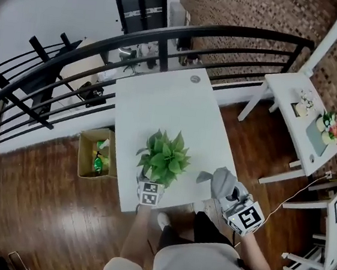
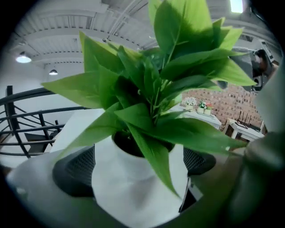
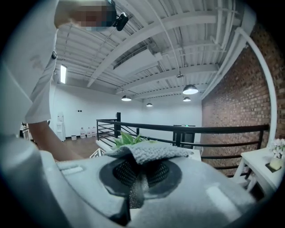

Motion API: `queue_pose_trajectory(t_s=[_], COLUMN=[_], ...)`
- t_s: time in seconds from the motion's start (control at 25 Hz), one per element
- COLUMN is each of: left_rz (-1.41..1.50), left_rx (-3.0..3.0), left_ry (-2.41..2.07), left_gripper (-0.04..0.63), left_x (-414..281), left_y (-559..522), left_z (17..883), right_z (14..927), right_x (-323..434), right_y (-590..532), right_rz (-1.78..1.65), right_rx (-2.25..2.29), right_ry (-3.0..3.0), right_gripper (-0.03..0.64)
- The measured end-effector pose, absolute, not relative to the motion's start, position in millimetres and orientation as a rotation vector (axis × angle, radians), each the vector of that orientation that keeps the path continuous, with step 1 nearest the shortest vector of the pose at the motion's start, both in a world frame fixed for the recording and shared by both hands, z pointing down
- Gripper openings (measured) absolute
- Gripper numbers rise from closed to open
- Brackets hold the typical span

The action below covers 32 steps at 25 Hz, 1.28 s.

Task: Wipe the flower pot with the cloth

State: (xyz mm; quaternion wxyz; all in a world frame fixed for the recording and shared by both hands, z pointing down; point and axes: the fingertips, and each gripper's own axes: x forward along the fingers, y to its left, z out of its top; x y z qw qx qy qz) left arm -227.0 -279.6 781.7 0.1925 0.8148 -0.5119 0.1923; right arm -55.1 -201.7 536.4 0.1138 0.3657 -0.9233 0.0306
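Head view: a white table (image 1: 166, 101) is seen beside a black railing (image 1: 74, 60). The flower pot (image 1: 144, 175) stands near the table's front edge, mostly covered by its green leaves (image 1: 165, 155). The left gripper (image 1: 150, 185) is set against the pot from the near side. The right gripper (image 1: 227, 191) is held off the table's front right corner, with a grey cloth (image 1: 217, 178) at its tip.

Left gripper view: the fingers (image 2: 73, 171) are spread wide, with the white pot (image 2: 133, 187) standing between them. Contact with the pads cannot be made out.

Right gripper view: the fingers (image 3: 120, 171) are closed on the cloth (image 3: 147, 151), which is folded over their tips. The leaves (image 3: 127, 139) are seen beyond it.
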Motion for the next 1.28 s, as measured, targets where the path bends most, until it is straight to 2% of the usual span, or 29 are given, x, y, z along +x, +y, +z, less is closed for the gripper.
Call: queue_pose_trajectory(t_s=[0.2, 0.28, 0.64, 0.8, 1.04, 1.28], left_rz=[0.542, 0.511, 0.237, -0.011, -0.449, -0.658], left_rx=[2.301, 2.285, 2.009, 1.904, 1.822, 1.832], left_ry=[-1.458, -1.456, -1.350, -1.239, -0.979, -0.777], left_gripper=[0.630, 0.574, 0.551, 0.549, 0.548, 0.549], left_x=[-208, -204, -209, -211, -208, -203], left_y=[-313, -318, -321, -318, -311, -291], left_z=[782, 778, 760, 741, 658, 553], right_z=[540, 541, 538, 534, 521, 447], right_x=[-6, 3, -3, -25, -42, -91], right_y=[-201, -200, -207, -213, -227, -221], right_rz=[0.109, 0.119, 0.102, 0.082, 0.052, -0.176], right_rx=[1.177, 1.207, 1.172, 1.112, 1.014, 0.616], right_ry=[-2.637, -2.617, -2.674, -2.716, -2.796, -2.946], right_gripper=[-0.006, -0.006, -0.006, -0.006, -0.006, -0.005])
